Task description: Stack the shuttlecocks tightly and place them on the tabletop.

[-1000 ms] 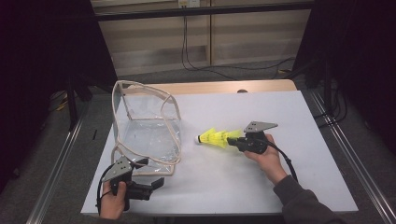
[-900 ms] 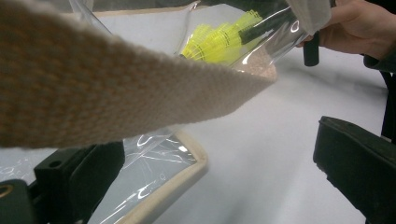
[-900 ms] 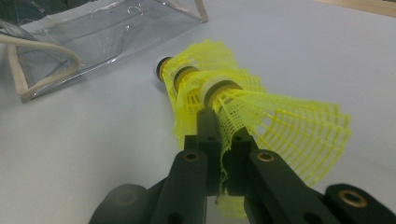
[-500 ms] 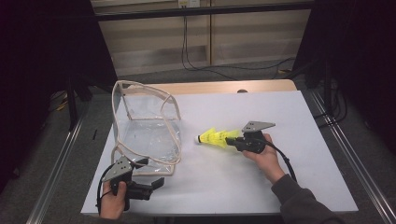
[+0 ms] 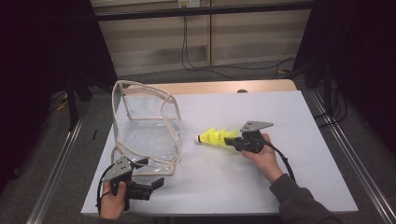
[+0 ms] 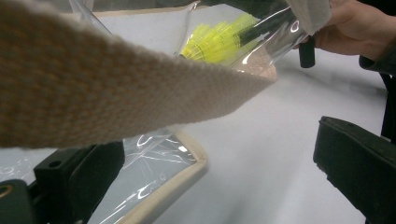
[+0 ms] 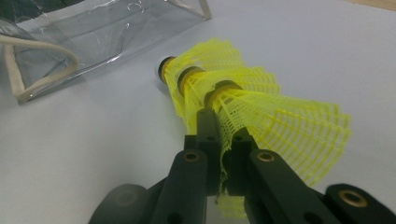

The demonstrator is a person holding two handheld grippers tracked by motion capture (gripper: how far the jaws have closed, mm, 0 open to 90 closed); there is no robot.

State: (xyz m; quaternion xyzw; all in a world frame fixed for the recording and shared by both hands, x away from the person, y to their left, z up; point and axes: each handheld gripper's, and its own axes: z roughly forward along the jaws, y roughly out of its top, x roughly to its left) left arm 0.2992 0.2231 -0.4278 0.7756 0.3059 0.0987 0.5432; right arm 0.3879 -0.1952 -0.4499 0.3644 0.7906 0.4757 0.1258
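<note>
Yellow mesh shuttlecocks (image 7: 243, 100), light and crushable, sit pinched by their skirt in the right gripper's (image 7: 223, 149) fingers; the left gripper's (image 6: 219, 172) stand apart.

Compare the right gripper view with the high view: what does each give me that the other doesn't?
Right gripper view: the yellow shuttlecocks are a nested stack of three, and the right tongs pinch the mesh skirt of the rear one. High view: the left tongs sit open at the near edge of the clear bag, with a hand behind each tool. Both: the shuttlecocks, the bag and the white table.
</note>
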